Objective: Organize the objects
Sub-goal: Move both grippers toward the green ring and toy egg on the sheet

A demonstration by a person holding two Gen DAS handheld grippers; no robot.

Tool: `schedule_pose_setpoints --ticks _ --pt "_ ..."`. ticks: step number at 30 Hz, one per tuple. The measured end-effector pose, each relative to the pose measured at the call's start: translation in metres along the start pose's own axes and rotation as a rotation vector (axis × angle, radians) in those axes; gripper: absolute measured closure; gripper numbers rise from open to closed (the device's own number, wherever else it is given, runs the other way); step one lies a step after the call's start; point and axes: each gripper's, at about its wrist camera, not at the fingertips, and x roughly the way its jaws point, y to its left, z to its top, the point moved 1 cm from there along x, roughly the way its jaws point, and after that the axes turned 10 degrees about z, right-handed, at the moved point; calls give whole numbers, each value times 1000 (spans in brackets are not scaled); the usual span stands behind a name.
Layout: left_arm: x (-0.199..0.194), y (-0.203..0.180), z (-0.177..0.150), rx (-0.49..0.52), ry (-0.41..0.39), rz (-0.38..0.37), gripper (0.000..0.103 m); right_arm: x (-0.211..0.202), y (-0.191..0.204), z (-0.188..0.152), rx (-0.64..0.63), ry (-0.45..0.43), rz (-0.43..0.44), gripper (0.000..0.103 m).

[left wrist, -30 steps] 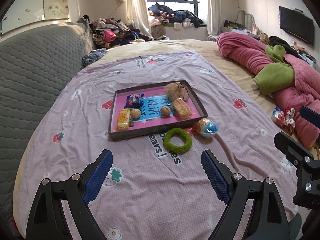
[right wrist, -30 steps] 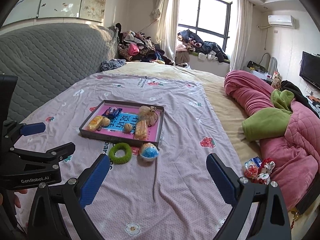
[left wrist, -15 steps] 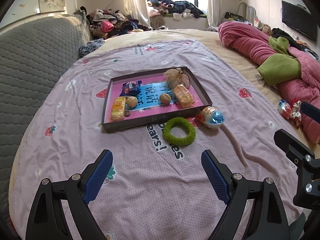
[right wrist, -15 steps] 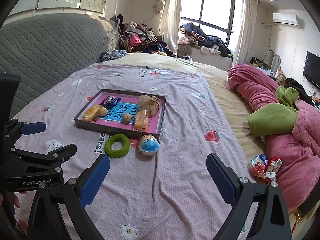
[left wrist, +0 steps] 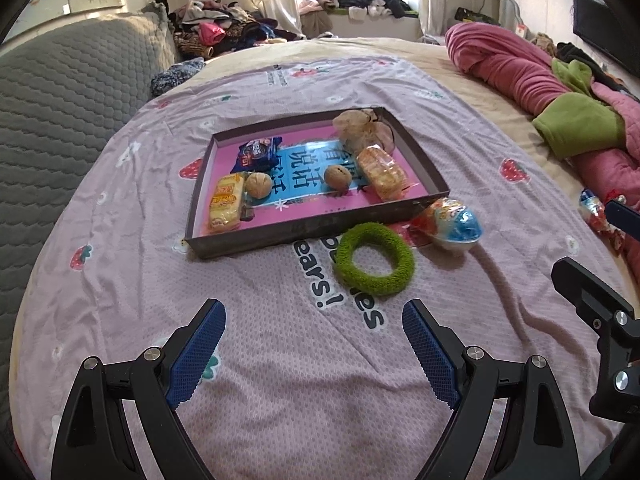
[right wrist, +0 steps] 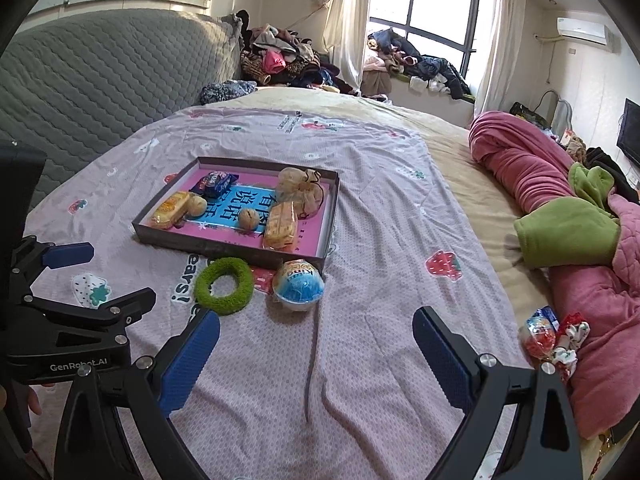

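Observation:
A shallow dark tray (left wrist: pixel 304 227) (right wrist: pixel 224 246) with a pink and blue floor lies on the lilac bedsheet and holds wrapped snacks, two walnuts and a mesh pouch. Just in front of it lie a fuzzy green ring (left wrist: pixel 374 258) (right wrist: pixel 224 286) and a wrapped blue egg-shaped toy (left wrist: pixel 456 224) (right wrist: pixel 298 285). My left gripper (left wrist: pixel 314 336) hovers open over the sheet, short of the ring. My right gripper (right wrist: pixel 316 340) is open too, with nothing between its blue pads, a little short of the egg toy.
A pink quilt with a green blanket (right wrist: pixel 568 236) is heaped along the right side of the bed. Small wrapped sweets (right wrist: pixel 548 336) lie beside it. A grey quilted headboard (left wrist: pixel 60 104) rises on the left. Clothes are piled by the window (right wrist: pixel 416 60).
Both grippers have come down and forward toward the tray, so the ring, egg toy and tray look larger and nearer. Both stay open.

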Motion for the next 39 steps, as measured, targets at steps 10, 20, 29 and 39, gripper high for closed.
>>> schedule_pose_setpoints --ticks 10,20,29,39 --pt "40 -7 13 16 28 1 12 39 -6 4 -5 43 11 5" --pt "85 -13 25 16 71 -14 12 81 -14 0 1 92 32 5" --pt "113 -15 26 3 108 -26 12 108 -20 0 2 116 39 5" --pt "135 -19 30 0 136 -33 12 132 -24 0 -14 133 27 5"
